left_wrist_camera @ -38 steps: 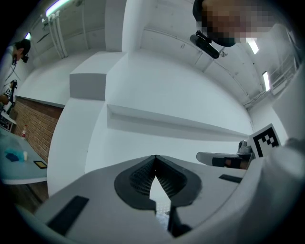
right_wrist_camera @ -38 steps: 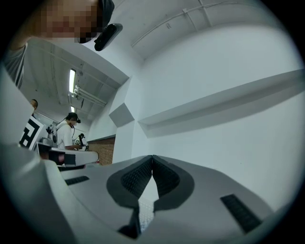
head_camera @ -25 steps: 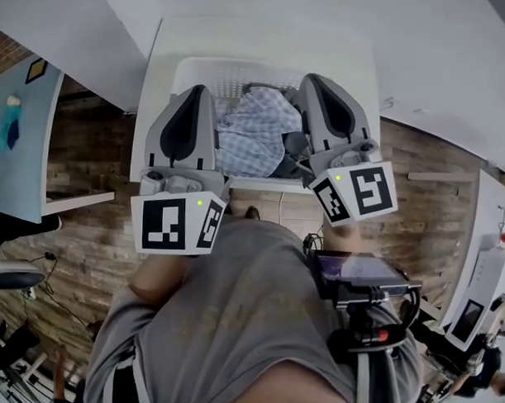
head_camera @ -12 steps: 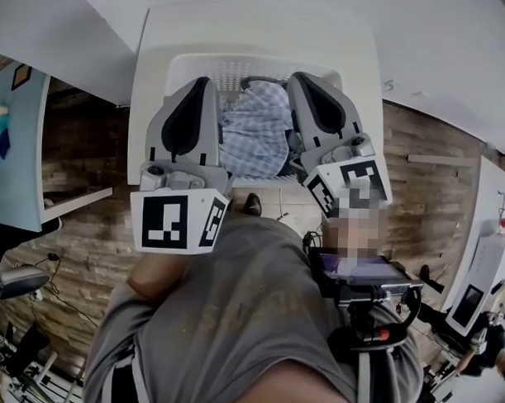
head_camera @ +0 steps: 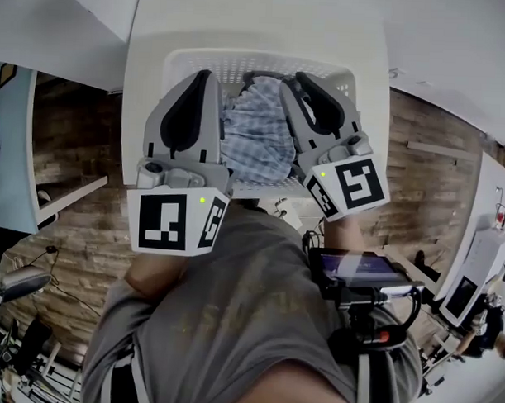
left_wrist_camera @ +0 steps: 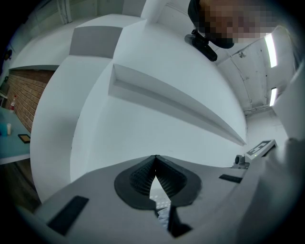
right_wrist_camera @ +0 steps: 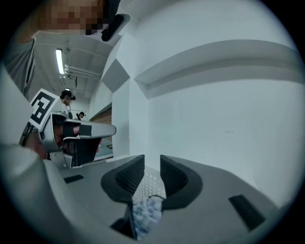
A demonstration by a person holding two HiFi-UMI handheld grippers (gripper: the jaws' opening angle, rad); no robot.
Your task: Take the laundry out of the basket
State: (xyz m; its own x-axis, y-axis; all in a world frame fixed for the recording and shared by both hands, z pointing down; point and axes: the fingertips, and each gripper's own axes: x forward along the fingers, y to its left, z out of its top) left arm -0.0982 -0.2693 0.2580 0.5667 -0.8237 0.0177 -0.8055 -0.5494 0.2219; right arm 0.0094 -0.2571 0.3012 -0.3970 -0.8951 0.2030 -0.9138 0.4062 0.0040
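White laundry basket (head_camera: 241, 65) on a white tabletop (head_camera: 151, 36), centred across its width, near rim about at the tabletop's near edge. Brown floor (head_camera: 81, 149) shows on both sides below. Person's grey shirt (head_camera: 232, 320) fills the lower head view, with a black device on a mount (head_camera: 361, 275) at the person's right side. The bodies of both grippers cover the basket's left and right walls from above; only the perforated far wall and part of the near rim show. Blue-and-white checked cloth (head_camera: 255, 130) lies heaped in the middle of the basket, reaching the near wall. Left gripper (head_camera: 205, 73) reaches over the basket's left side, just beside the cloth's left edge; right gripper (head_camera: 292, 76) over the right side, beside the cloth's right edge, so the cloth lies between the two. Left gripper view: jaw tips meet, closed on nothing; cloth shows low, behind the jaws. Right gripper view: jaws have just been opening and stand a little apart, the pads pressing on nothing; the basket's perforated wall shows through the gap, the checked cloth (right_wrist_camera: 145, 212) low at the jaw roots. That view also shows the left gripper's marker cube (right_wrist_camera: 43, 107) off to its left and a plain white wall (right_wrist_camera: 228, 114) ahead.
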